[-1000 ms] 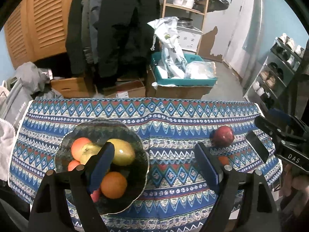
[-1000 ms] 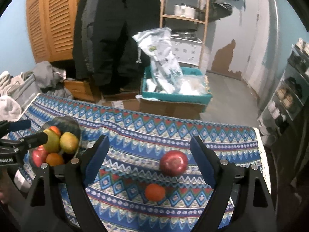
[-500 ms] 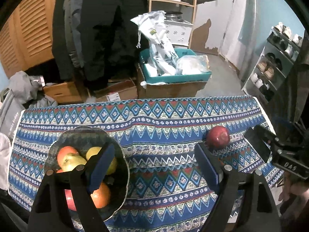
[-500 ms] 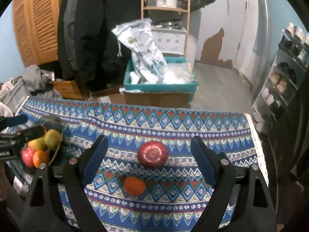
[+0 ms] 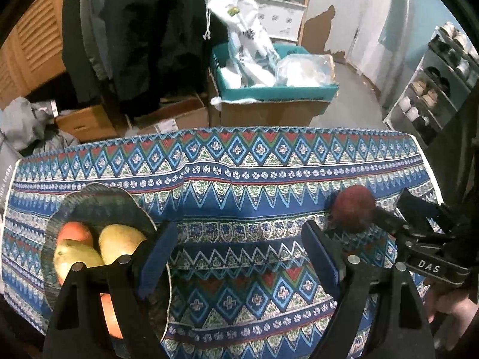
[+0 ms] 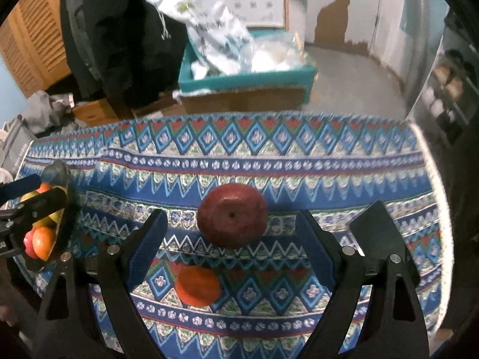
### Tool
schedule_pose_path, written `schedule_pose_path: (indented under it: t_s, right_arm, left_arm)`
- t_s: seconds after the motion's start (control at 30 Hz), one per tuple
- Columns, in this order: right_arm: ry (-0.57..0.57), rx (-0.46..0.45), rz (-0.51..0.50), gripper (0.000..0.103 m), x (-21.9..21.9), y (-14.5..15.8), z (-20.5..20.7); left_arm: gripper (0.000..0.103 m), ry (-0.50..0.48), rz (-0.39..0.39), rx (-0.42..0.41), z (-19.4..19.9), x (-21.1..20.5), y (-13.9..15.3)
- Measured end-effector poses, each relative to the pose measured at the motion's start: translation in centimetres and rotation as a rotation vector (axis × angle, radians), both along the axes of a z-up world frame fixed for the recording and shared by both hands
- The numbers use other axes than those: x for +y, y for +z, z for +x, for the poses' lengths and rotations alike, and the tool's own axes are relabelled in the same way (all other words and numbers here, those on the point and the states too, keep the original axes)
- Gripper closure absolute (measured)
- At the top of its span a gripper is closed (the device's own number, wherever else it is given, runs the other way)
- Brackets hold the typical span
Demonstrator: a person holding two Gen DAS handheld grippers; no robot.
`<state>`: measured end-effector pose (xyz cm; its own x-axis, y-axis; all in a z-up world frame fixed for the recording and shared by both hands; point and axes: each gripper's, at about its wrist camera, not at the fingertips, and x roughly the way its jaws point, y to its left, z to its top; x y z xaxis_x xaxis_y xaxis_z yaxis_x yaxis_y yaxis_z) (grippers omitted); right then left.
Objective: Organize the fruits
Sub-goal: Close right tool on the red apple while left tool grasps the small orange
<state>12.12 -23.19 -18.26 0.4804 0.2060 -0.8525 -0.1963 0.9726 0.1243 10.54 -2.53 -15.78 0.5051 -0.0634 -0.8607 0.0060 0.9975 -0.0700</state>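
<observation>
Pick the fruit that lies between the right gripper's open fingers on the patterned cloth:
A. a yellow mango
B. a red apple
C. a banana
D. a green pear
B: in the right wrist view the red apple sits on the cloth, untouched, between the spread fingers of the right gripper, with an orange nearer the camera.

Hidden, cropped and blurred parts

In the left wrist view, the left gripper's [image 5: 236, 248] left finger covers part of the bowl [image 5: 89, 200] and of the fruit in it; an orange [image 5: 110, 317] shows only as a strip beside that finger. The right gripper [image 5: 386, 212] hides the right edge of the red fruit [image 5: 350, 209], which is blurred. A hand [image 5: 449, 314] is cut off at the frame's right edge. In the right wrist view, the white bag [image 6: 206, 27] is smeared and its print unreadable, and the shelf [image 6: 449, 80] is blurred.
</observation>
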Motion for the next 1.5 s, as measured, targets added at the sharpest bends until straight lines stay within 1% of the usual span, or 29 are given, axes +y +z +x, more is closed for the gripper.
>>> schedule_pose_path:
  t_s: [0.17, 0.33, 0.53, 0.57, 0.67, 0.73, 0.9, 1.1, 1.3, 1.5]
  right_arm:
    - [-0.008, 0.059, 0.007, 0.017, 0.3, -2.5, 1.5]
    - [-0.004, 0.095, -0.009, 0.017, 1.0, -4.4, 2.5]
    - [0.008, 0.116, -0.058, 0.017, 1.9, -5.9, 3.2]
    - [0.010, 0.121, -0.060, 0.018, 1.9, -6.1, 3.3]
    - [0.020, 0.150, -0.056, 0.025, 2.2, -6.6, 3.7]
    - [0.016, 0.150, -0.054, 0.026, 2.2, -6.8, 3.8]
    - [0.012, 0.129, -0.072, 0.027, 2.1, -6.5, 3.3]
    - [-0.024, 0.083, -0.068, 0.027, -0.5, -4.2, 1.5]
    - [-0.053, 0.045, -0.085, 0.027, -2.8, -2.3, -0.7]
    - [-0.073, 0.031, -0.090, 0.027, -5.0, -1.4, -2.9]
  left_arm:
    - [0.017, 0.025, 0.009, 0.033, 1.0, 0.6, -2.0]
    - [0.017, 0.052, -0.015, 0.078, 1.8, 1.5, -3.7]
    - [0.017, 0.047, -0.025, 0.103, 2.2, 1.5, -4.6]
    - [0.017, 0.044, -0.029, 0.104, 2.2, 1.4, -4.6]
    - [0.017, 0.031, -0.038, 0.106, 2.3, 1.0, -4.7]
    - [0.017, 0.021, -0.041, 0.105, 2.2, 0.6, -4.6]
    - [0.017, 0.000, -0.051, 0.098, 1.9, -0.3, -4.2]
    - [0.017, -0.041, -0.080, 0.090, 1.3, -1.9, -3.6]
    - [0.017, -0.099, -0.088, 0.096, 0.6, -4.7, -3.7]
    - [0.017, -0.167, -0.093, 0.110, -0.4, -7.8, -4.1]
